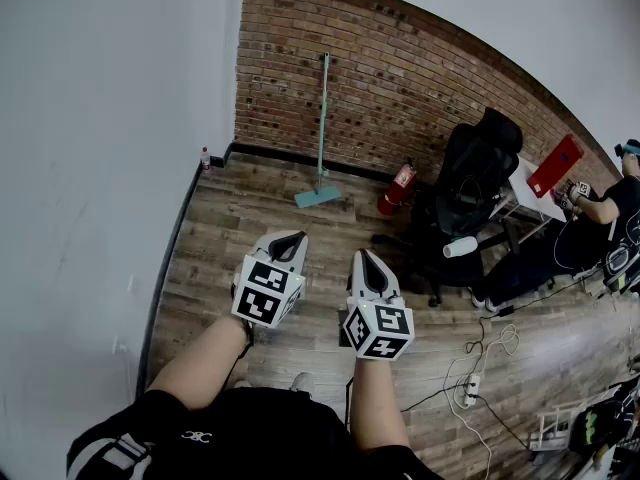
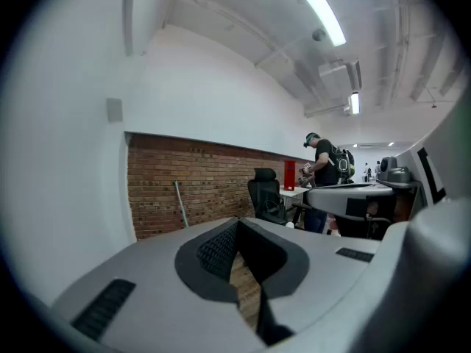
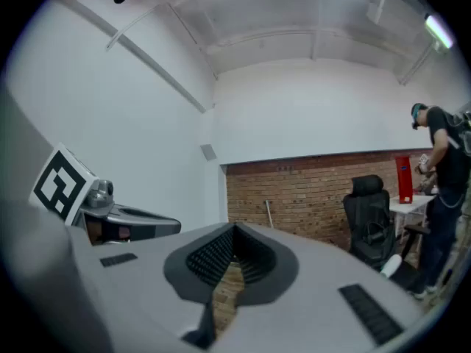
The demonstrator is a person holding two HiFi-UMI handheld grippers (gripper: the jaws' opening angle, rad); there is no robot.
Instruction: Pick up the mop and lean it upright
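Mop (image 1: 322, 128) upright against brick wall (image 1: 420, 78), head on floor (image 1: 250, 218).

Your head camera looked steeply down; cameras on the left gripper (image 1: 295, 238) and right gripper (image 1: 363, 258) faced nearly level along their jaws. All shared the far brick wall (image 1: 400, 78) and mop (image 1: 322, 128).

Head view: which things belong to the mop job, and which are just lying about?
Job: mop, already leaning on the brick wall; left tongs and right tongs, both shut and empty.
Lying about: fire extinguisher, office chair, power strip, bottle.
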